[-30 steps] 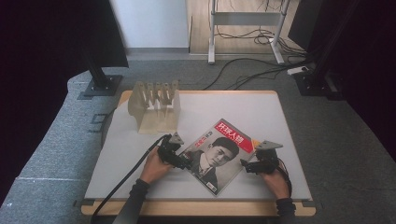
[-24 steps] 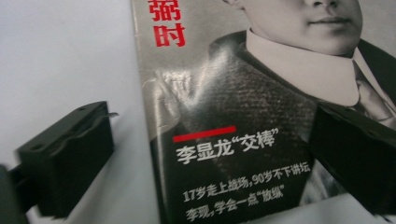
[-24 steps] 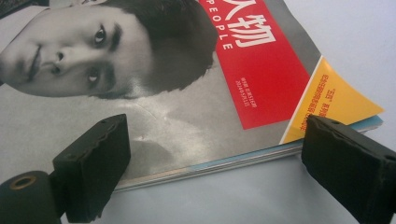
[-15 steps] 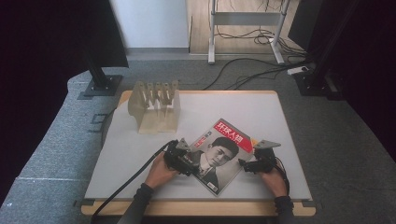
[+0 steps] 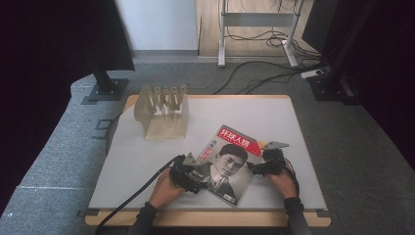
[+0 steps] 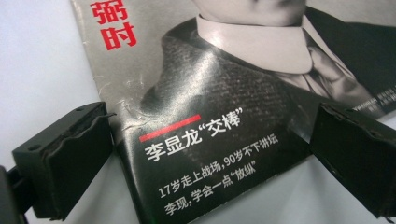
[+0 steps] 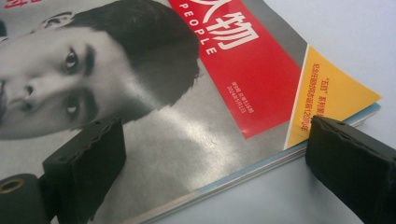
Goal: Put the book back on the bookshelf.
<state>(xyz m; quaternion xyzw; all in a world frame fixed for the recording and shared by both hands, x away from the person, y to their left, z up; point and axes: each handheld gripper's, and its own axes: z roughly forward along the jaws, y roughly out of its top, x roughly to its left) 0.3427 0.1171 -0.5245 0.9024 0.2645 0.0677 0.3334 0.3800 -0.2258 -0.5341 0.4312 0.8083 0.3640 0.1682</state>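
The left gripper (image 5: 192, 172) has its jaws spread wide around the magazine's (image 5: 226, 160) lower-left corner, one jaw on the bare table (image 5: 137, 156), the other past the bottom edge; nothing is clamped. The cover there is already creased, so closing at this angle could buckle or tear it, or simply shove the magazine sideways. The magazine lies flat and skewed at the table's near centre. The right gripper (image 5: 260, 166) is likewise open, straddling the right-hand page edge; whether its lower jaw can get beneath the pages is hard to judge. The wooden rack (image 5: 162, 111) stands well apart at back left, leaving open table behind and right.
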